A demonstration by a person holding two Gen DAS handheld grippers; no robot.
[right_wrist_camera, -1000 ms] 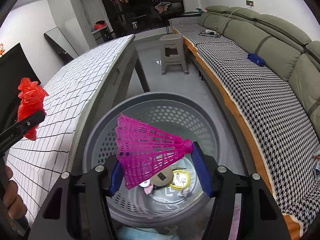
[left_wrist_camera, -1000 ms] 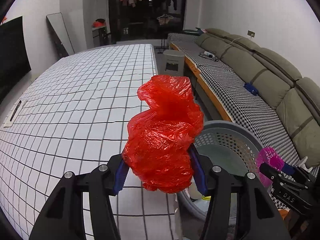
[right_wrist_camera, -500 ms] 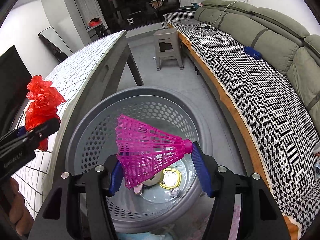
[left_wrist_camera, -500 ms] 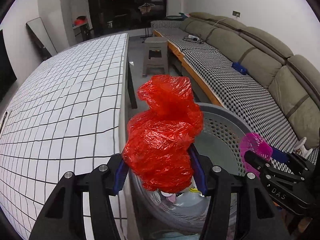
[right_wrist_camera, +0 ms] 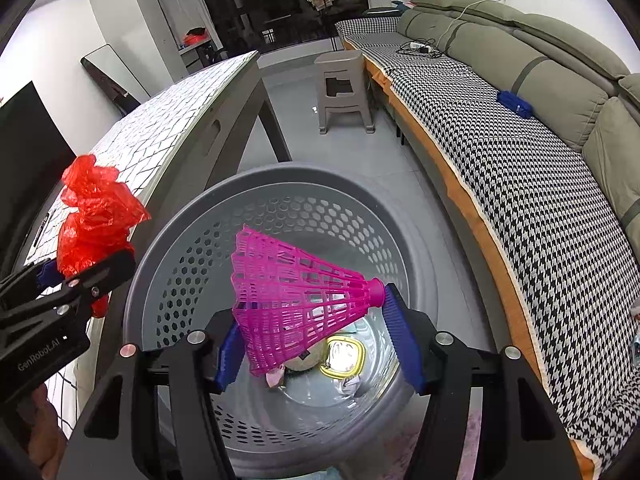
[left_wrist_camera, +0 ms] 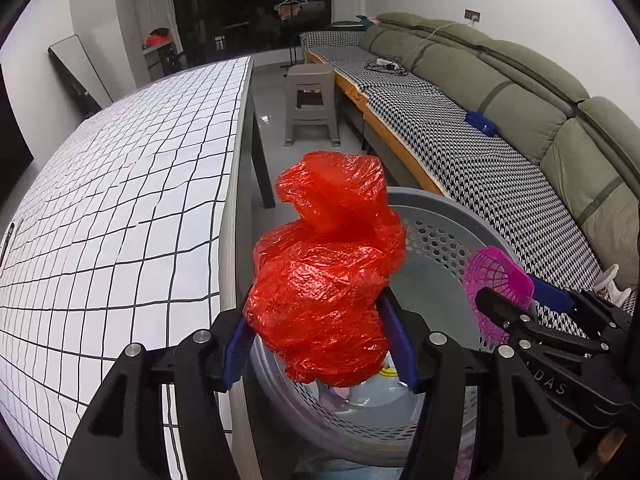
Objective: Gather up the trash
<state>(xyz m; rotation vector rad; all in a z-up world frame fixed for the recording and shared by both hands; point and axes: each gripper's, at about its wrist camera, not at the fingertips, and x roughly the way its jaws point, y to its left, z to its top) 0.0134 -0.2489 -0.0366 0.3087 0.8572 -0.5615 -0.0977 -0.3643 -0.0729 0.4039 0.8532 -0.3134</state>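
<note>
My left gripper [left_wrist_camera: 320,344] is shut on a crumpled red plastic bag [left_wrist_camera: 326,268], held over the near left rim of the grey perforated bin [left_wrist_camera: 444,236]. My right gripper [right_wrist_camera: 314,336] is shut on a pink plastic shuttlecock [right_wrist_camera: 296,300], held above the middle of the bin [right_wrist_camera: 280,216]. Small bits of trash, one with a yellow rim [right_wrist_camera: 342,354], lie at the bin's bottom. The right gripper with the shuttlecock [left_wrist_camera: 498,280] shows at the right of the left wrist view. The left gripper with the bag [right_wrist_camera: 94,216] shows at the left of the right wrist view.
A table with a white black-grid cloth [left_wrist_camera: 120,200] stands directly left of the bin. A sofa with a houndstooth cover [right_wrist_camera: 520,184] runs along the right. A grey plastic stool [right_wrist_camera: 344,88] stands on the floor beyond the bin.
My left gripper has carried the red bag rightward off the table to the bin's rim. My right gripper with the shuttlecock has stayed over the bin, shifting slightly.
</note>
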